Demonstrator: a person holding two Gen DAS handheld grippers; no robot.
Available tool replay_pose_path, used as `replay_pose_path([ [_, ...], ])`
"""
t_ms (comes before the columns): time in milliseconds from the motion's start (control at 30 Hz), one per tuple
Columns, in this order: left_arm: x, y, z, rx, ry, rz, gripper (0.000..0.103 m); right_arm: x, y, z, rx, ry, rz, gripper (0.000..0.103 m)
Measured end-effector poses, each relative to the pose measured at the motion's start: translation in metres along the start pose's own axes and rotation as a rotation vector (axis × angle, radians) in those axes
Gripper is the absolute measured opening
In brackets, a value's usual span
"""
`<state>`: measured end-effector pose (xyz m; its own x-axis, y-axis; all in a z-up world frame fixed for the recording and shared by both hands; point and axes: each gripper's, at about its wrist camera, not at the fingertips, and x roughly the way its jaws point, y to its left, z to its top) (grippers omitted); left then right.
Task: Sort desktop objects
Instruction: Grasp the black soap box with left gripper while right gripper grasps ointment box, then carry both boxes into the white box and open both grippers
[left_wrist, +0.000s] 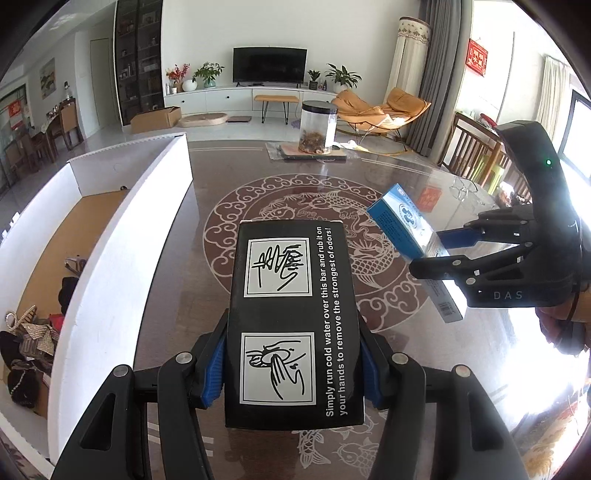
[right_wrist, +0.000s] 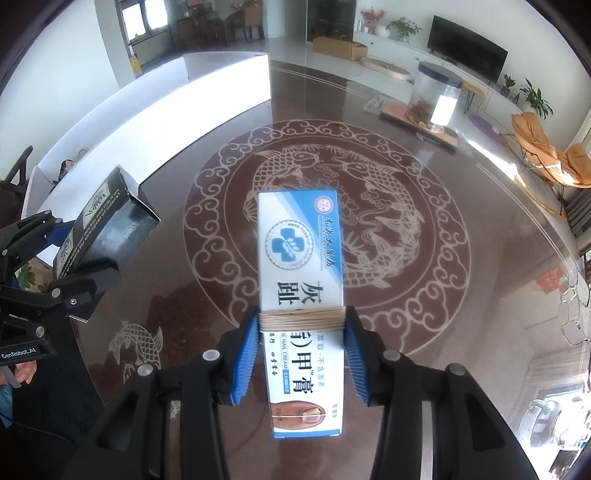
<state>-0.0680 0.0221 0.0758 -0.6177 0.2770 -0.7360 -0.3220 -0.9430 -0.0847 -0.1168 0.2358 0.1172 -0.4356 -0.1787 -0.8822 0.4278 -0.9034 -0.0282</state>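
Observation:
My left gripper (left_wrist: 293, 363) is shut on a black box (left_wrist: 291, 295) printed with hand-washing pictures, and holds it above the dark table. It also shows in the right wrist view (right_wrist: 96, 225), at the left. My right gripper (right_wrist: 301, 354) is shut on a blue-and-white nail cream box (right_wrist: 301, 258) wrapped with tan string, above the table's fish medallion. The same box (left_wrist: 410, 236) shows at the right of the left wrist view, tilted, in the right gripper (left_wrist: 439, 251). A white cardboard sorting box (left_wrist: 122, 229) stands to the left, with dark accessories (left_wrist: 29, 339) inside.
A clear jar with a black lid (left_wrist: 318, 127) stands on a board at the table's far side. Glasses (left_wrist: 467, 186) lie near the right edge. The white box wall (right_wrist: 207, 107) runs along the table's left. Chairs stand beyond the right edge.

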Motion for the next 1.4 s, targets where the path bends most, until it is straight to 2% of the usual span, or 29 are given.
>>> replay_pose_path([
  [167, -0.050, 0.067, 0.026, -0.073, -0.087, 0.070, 0.058, -0.029, 0.047, 0.068, -0.083, -0.090, 0.039, 0.044],
  [333, -0.078, 0.164, 0.035, -0.217, -0.102, 0.183, 0.058, -0.049, 0.117, 0.145, -0.175, -0.183, 0.126, 0.044],
  [400, -0.077, 0.202, 0.034, -0.276, -0.079, 0.238, 0.058, -0.049, 0.152, 0.174, -0.220, -0.212, 0.158, 0.045],
  [467, -0.072, 0.237, 0.030, -0.345, -0.047, 0.263, 0.058, -0.041, 0.186, 0.196, -0.257, -0.222, 0.195, 0.045],
  [567, -0.058, 0.275, 0.021, -0.420, 0.005, 0.295, 0.058, -0.014, 0.231, 0.222, -0.285, -0.201, 0.254, 0.045],
  [633, -0.044, 0.289, 0.014, -0.439, 0.053, 0.318, 0.058, 0.009, 0.256, 0.231, -0.303, -0.177, 0.263, 0.045],
  [733, -0.020, 0.303, 0.001, -0.469, 0.141, 0.357, 0.059, 0.052, 0.280, 0.238, -0.304, -0.121, 0.271, 0.045],
  [800, -0.014, 0.311, -0.008, -0.507, 0.168, 0.363, 0.059, 0.079, 0.286, 0.239, -0.283, -0.078, 0.284, 0.046],
  [833, -0.013, 0.313, -0.012, -0.521, 0.168, 0.358, 0.063, 0.093, 0.288, 0.240, -0.268, -0.040, 0.310, 0.047],
  [867, -0.014, 0.314, -0.014, -0.529, 0.158, 0.358, 0.065, 0.105, 0.287, 0.238, -0.250, 0.001, 0.335, 0.060],
  [900, -0.016, 0.314, -0.015, -0.530, 0.164, 0.387, 0.070, 0.113, 0.286, 0.238, -0.227, 0.014, 0.340, 0.079],
  [933, -0.018, 0.314, -0.016, -0.527, 0.160, 0.407, 0.072, 0.116, 0.282, 0.238, -0.204, 0.004, 0.340, 0.083],
  [1067, -0.038, 0.301, -0.018, -0.510, 0.106, 0.438, 0.076, 0.106, 0.263, 0.242, -0.162, -0.040, 0.325, 0.085],
  [1167, -0.061, 0.287, -0.017, -0.518, 0.033, 0.455, 0.078, 0.077, 0.247, 0.238, -0.210, -0.090, 0.246, 0.089],
  [1200, -0.063, 0.282, -0.018, -0.520, 0.020, 0.461, 0.084, 0.068, 0.244, 0.235, -0.231, -0.113, 0.211, 0.093],
  [1233, -0.066, 0.278, -0.018, -0.522, 0.012, 0.469, 0.090, 0.061, 0.240, 0.231, -0.250, -0.136, 0.180, 0.094],
  [1300, -0.069, 0.273, -0.017, -0.520, 0.012, 0.475, 0.096, 0.044, 0.235, 0.222, -0.283, -0.171, 0.135, 0.098],
  [1400, -0.068, 0.259, -0.019, -0.513, 0.049, 0.486, 0.097, 0.032, 0.231, 0.210, -0.312, -0.186, 0.098, 0.098],
])
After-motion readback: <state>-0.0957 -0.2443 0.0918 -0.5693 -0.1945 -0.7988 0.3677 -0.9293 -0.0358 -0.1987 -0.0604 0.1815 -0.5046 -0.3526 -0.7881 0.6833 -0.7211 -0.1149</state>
